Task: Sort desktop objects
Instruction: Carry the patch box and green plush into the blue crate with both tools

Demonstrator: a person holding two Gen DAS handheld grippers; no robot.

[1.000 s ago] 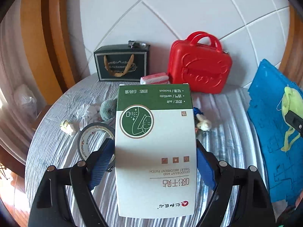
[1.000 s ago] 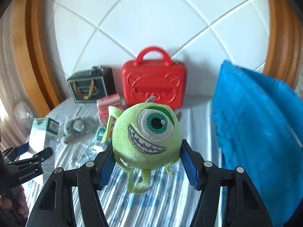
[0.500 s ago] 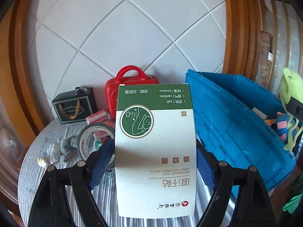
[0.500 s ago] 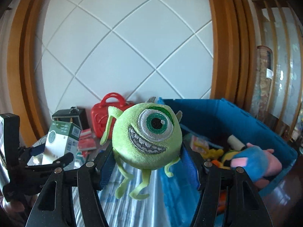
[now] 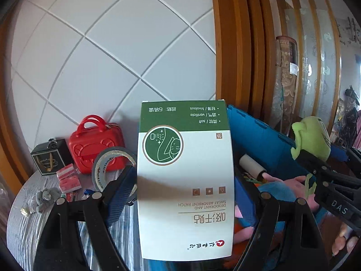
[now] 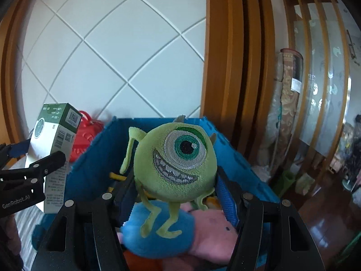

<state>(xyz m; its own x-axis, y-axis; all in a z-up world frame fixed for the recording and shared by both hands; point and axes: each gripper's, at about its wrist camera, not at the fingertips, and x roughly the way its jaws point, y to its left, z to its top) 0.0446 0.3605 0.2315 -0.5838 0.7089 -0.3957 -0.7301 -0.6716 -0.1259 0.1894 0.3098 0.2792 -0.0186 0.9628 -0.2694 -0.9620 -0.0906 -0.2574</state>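
Gripping green-and-white box (image 5: 185, 180), left gripper (image 5: 185, 189) pinches it upright between blue pads, above near edge of blue bin (image 5: 259, 135). Right gripper (image 6: 174, 185) clamps green one-eyed plush (image 6: 178, 164) by its sides, over open bin (image 6: 90, 158); plush legs dangle above blue-and-pink soft toy (image 6: 180, 232) inside. Tape roll (image 5: 108, 167), red case (image 5: 94, 144), black box (image 5: 48, 160), small grey plush (image 5: 45, 198) lie on striped worktop (image 5: 29, 225) at left.

Clamped between the right gripper (image 6: 178, 187) pads: green one-eyed plush (image 6: 176, 164). Directly beneath, blue bin (image 6: 90, 169) holding a pink-and-blue plush (image 6: 180, 237). Off left, green-white box (image 6: 54, 149).
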